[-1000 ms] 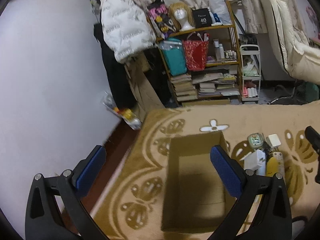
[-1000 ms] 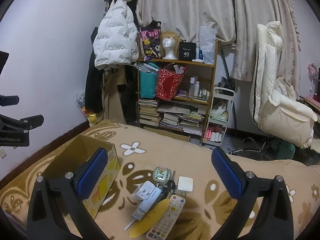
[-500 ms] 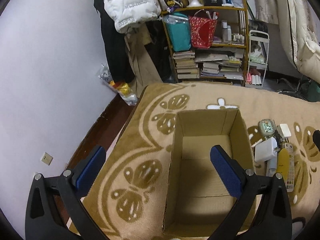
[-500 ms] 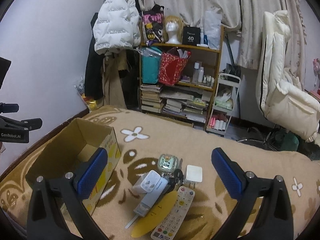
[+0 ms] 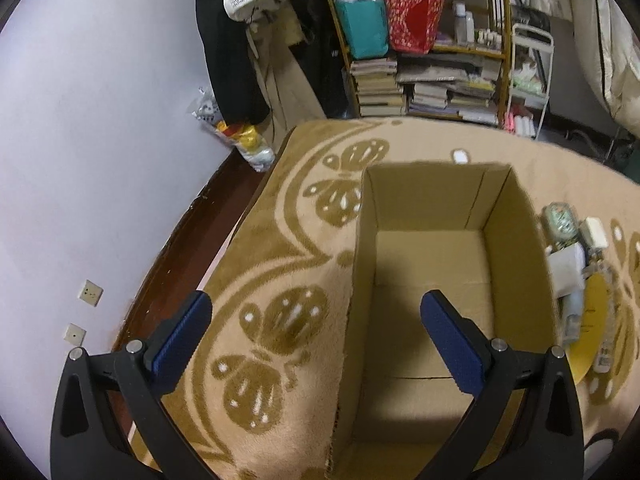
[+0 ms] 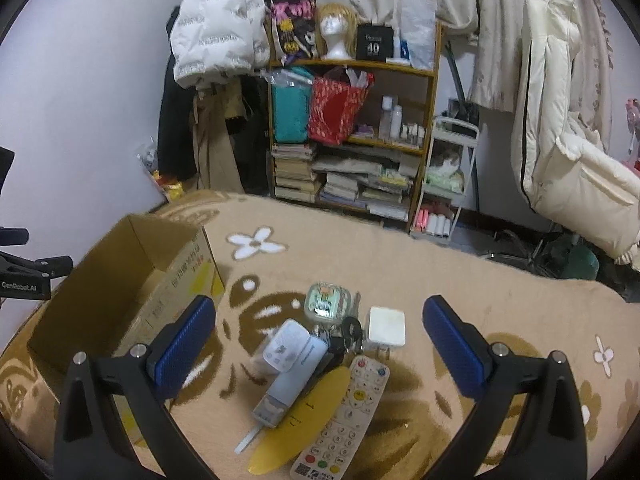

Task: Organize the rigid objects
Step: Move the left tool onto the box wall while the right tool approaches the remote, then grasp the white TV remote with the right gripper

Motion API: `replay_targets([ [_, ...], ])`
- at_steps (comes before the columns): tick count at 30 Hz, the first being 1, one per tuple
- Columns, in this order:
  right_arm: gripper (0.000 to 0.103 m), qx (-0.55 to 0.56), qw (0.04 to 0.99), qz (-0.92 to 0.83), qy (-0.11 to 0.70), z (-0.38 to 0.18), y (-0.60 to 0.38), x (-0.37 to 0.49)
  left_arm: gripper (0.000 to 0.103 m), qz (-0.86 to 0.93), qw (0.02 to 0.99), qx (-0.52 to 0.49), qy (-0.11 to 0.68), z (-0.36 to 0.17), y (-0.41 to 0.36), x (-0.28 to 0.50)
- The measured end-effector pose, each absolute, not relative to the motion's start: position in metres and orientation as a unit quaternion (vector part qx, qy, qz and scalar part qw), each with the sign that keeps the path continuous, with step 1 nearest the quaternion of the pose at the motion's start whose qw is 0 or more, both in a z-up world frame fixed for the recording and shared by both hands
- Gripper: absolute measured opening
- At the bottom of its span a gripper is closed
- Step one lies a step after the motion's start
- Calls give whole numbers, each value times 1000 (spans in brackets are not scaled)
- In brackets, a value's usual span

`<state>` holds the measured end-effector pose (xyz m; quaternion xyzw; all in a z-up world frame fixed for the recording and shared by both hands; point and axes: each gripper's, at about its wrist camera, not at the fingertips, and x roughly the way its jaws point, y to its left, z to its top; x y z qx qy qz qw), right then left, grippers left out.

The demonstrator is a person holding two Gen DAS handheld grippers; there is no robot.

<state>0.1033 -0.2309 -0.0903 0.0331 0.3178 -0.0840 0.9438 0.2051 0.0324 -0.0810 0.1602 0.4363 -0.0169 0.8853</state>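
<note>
Cardboard box (image 5: 436, 280), open-topped, centre frame on plush patterned blanket (image 5: 280, 280). Left gripper (image 5: 316, 332) spread, straddling box's wall. Right gripper (image 6: 320, 340) spread above cluttered white remote (image 6: 344, 416), yellow oval card (image 6: 304, 420), square charger (image 6: 387, 326); bookshelf (image 6: 352, 140) behind.

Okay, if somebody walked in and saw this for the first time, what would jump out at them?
Probably the open, empty brown cardboard box on the tan butterfly-patterned blanket, right under the open left gripper. Next, the small heap beside it, in front of the open right gripper: a white remote control, a yellow oval card, a white square charger. Behind stands a crammed wooden bookshelf.
</note>
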Motion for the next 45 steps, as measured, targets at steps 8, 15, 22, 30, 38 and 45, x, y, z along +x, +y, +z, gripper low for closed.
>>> replay_targets([
  [8, 103, 46, 933, -89, 345, -110, -245, 113, 103, -3, 868, 162, 470, -106, 37, 214],
  [15, 103, 65, 917, -81, 385, -131, -257, 125, 103, 23, 852, 168, 495, -123, 41, 219],
  [22, 93, 78, 899, -94, 420, -149, -276, 136, 88, 27, 836, 168, 522, -136, 41, 223],
  [30, 89, 111, 880, -105, 451, -166, -303, 147, 72, 25, 817, 189, 544, -152, 30, 224],
  [38, 81, 144, 855, -118, 483, -187, -330, 155, 31, -4, 810, 176, 559, -159, 24, 223],
  [45, 81, 136, 838, -115, 516, -206, -322, 158, 21, -11, 809, 193, 556, -162, 14, 220],
])
